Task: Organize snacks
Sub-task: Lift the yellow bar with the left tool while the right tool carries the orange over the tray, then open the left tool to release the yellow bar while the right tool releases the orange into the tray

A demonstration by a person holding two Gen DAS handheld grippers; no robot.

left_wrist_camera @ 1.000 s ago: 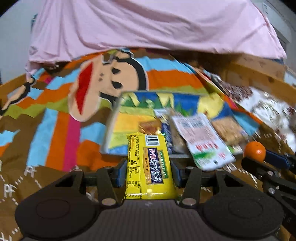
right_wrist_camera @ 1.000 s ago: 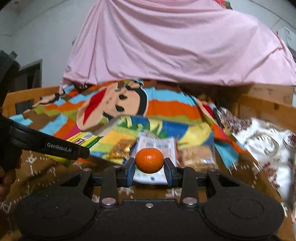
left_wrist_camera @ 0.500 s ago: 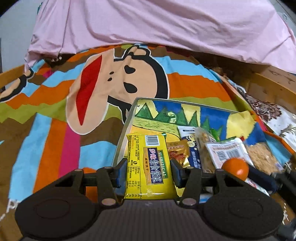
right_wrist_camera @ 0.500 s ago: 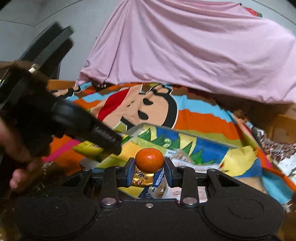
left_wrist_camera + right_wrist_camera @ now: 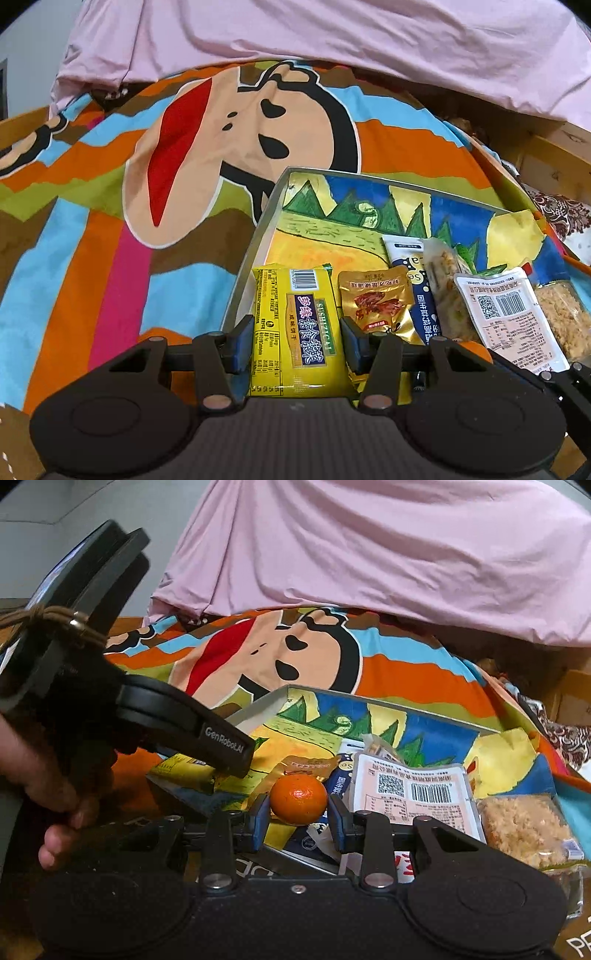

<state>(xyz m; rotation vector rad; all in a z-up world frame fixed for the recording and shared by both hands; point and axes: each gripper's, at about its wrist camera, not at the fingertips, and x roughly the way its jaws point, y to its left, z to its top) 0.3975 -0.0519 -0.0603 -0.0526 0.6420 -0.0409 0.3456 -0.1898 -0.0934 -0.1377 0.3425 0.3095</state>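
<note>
Your yellow biscuit packet [image 5: 295,325] is glossy plastic film, and the gold pouch [image 5: 376,304] beside it shines like foil. The tray [image 5: 255,236] has a dull grey metal-looking rim. Under it lies soft matt cartoon-print cloth [image 5: 110,229]. Your mandarin [image 5: 298,799] has a finely pitted, slightly shiny peel. The gripper bodies look like matt black plastic.

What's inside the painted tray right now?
The painted tray holds a gold pouch, a navy-and-white packet, a pink-labelled bag and a clear pack of crumbly snack. Anything beneath them is hidden.
</note>
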